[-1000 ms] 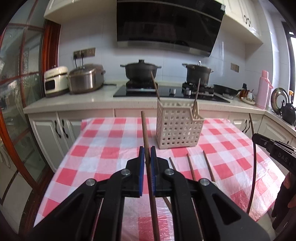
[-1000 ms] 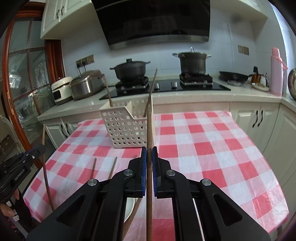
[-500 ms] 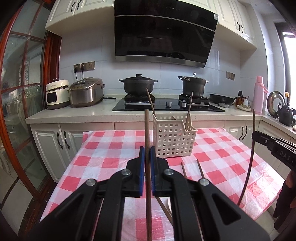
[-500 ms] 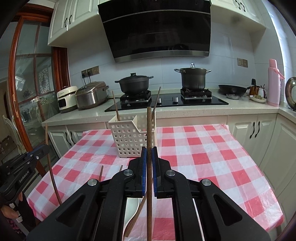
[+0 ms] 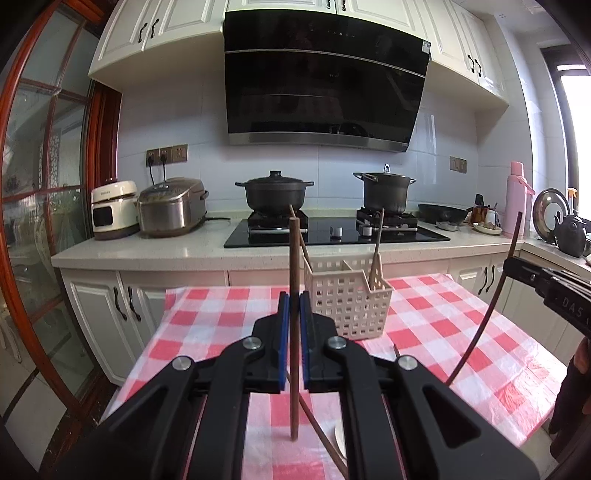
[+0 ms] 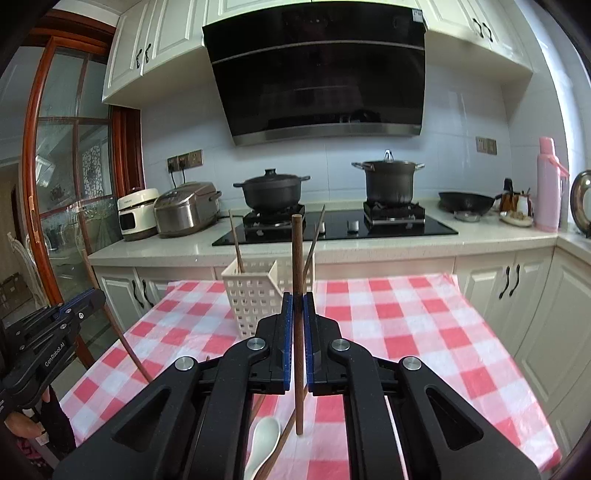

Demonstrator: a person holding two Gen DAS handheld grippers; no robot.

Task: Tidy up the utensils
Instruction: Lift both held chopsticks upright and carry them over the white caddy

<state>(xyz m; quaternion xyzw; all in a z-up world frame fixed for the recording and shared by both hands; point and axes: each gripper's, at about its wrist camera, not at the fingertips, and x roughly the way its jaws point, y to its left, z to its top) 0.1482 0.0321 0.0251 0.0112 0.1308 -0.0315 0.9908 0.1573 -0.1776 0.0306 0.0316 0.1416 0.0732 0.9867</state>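
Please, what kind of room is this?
Most likely a home kitchen: a gas hob with two black pots under a range hood, a rice cooker on the counter, and white cabinets around a checked tablecloth.

A black range hood (image 5: 325, 99) hangs on the pale tiled wall, white upper cabinets (image 5: 155, 33) either side of it. Below it, a black hob (image 5: 336, 232) sits in a light countertop (image 5: 147, 251). Left of the hood stands a red-framed glass door (image 5: 40, 221); daylight enters at far right.
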